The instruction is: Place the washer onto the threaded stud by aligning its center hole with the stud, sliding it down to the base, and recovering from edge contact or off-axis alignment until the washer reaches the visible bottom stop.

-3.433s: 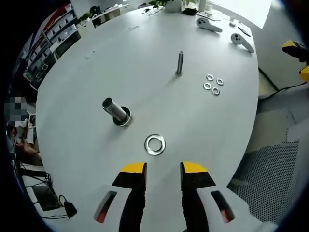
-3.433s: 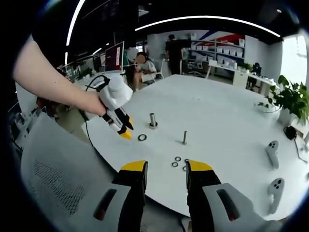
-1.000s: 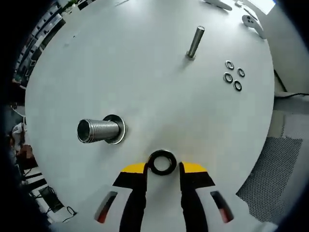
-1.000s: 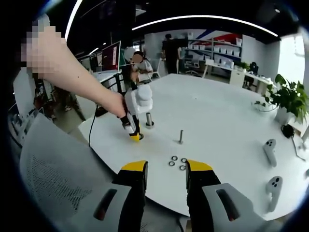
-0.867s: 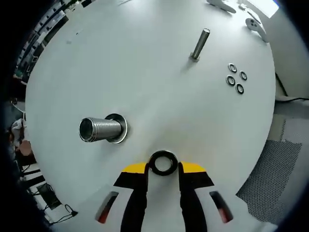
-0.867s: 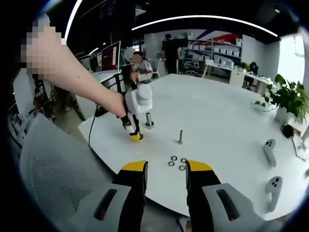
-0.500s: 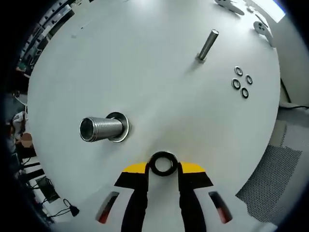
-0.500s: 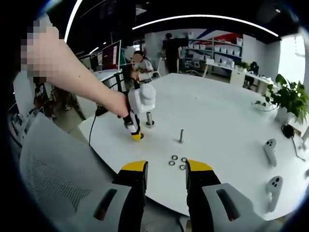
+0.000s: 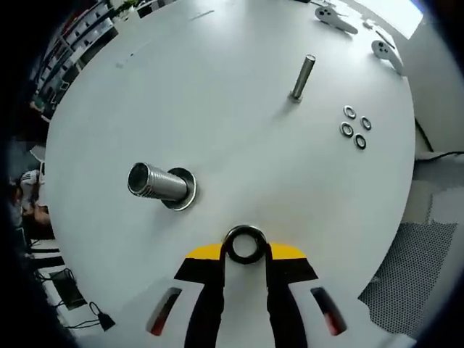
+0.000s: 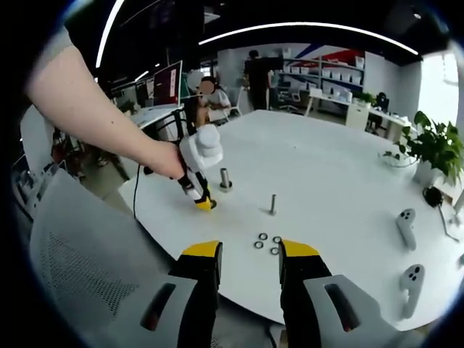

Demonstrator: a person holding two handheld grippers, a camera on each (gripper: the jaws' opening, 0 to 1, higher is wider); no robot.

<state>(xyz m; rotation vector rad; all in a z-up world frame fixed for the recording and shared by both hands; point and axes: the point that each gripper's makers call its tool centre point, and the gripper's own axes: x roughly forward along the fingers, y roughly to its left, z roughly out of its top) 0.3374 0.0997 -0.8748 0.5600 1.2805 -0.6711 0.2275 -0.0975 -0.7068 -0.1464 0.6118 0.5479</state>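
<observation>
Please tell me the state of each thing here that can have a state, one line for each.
Left gripper: shut on the large washer.
Large washer: held between the jaws, not yet on a stud.
Thick threaded stud: standing on its base, bare.
Thin stud: upright, bare.
Four small washers: lying loose on the table.
Right gripper: open, empty.

We see a round white table (image 9: 217, 94) carrying a thick threaded metal stud (image 9: 161, 184) on a base ring, a thin upright metal bolt (image 9: 302, 76), four small steel washers (image 9: 354, 128) clustered together, and two grey handheld controllers (image 10: 411, 250) near its edge.
</observation>
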